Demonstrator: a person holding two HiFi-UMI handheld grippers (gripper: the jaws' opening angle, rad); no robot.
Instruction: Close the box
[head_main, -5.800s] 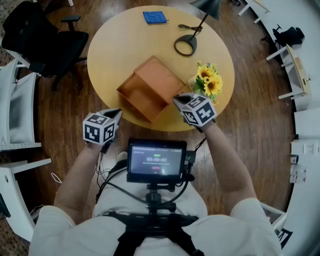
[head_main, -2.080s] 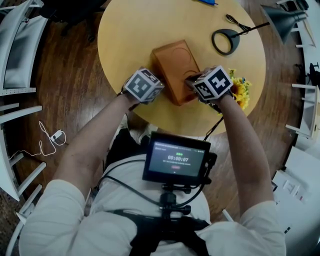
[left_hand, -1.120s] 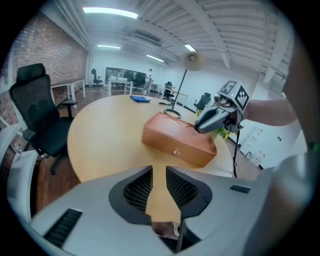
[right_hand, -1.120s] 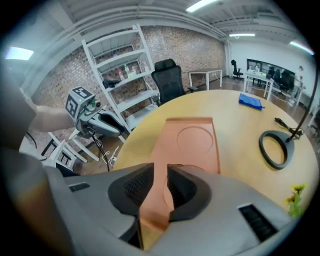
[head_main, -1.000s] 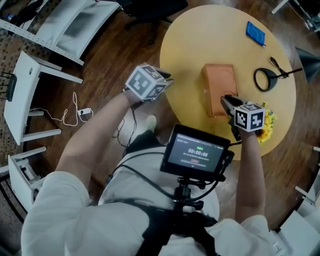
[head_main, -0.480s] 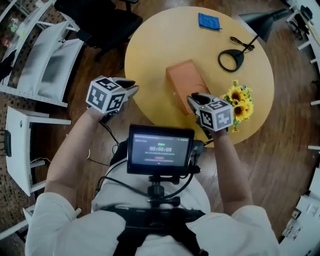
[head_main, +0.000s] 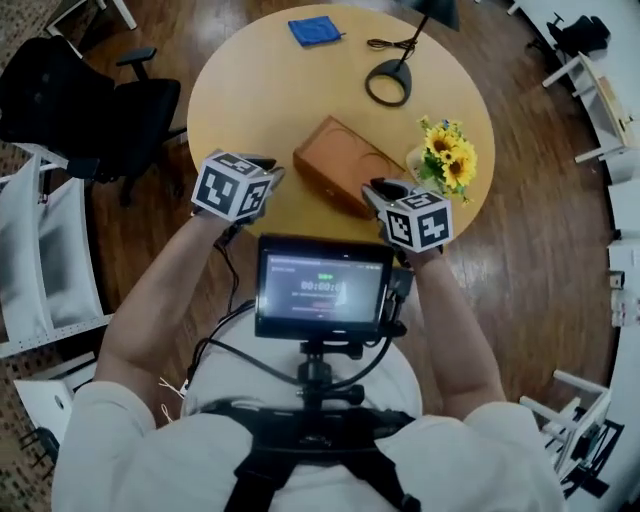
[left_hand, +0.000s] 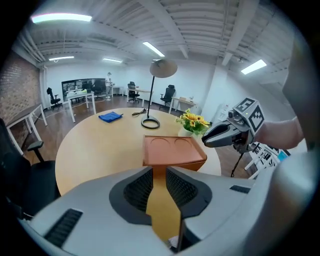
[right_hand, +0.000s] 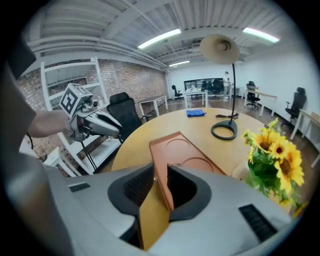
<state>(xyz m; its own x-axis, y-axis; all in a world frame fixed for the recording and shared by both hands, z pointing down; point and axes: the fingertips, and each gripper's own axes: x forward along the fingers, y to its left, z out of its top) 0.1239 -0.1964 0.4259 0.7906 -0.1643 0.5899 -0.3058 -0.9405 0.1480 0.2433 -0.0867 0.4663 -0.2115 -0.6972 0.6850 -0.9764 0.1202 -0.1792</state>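
The orange box (head_main: 345, 165) lies closed on the round wooden table (head_main: 245, 90), its lid with two round imprints facing up (left_hand: 172, 150). My left gripper (head_main: 266, 168) hovers at the table's near left edge, a short way left of the box, jaws open with only table showing between them (left_hand: 159, 172). My right gripper (head_main: 379, 188) is at the box's near right corner, open. In the right gripper view the box's corner (right_hand: 182, 155) reaches into the gap between the jaws (right_hand: 160, 175), and the pads do not press on it.
A vase of sunflowers (head_main: 445, 160) stands just right of the box, close to my right gripper. A black lamp base (head_main: 388, 82) and a blue cloth (head_main: 314, 30) lie at the far side. A black chair (head_main: 80, 100) stands left of the table.
The box's lid, open in the oldest frame, is down. Over the last second my left gripper has come in from beside the table to its near edge; the right has stayed by the box.
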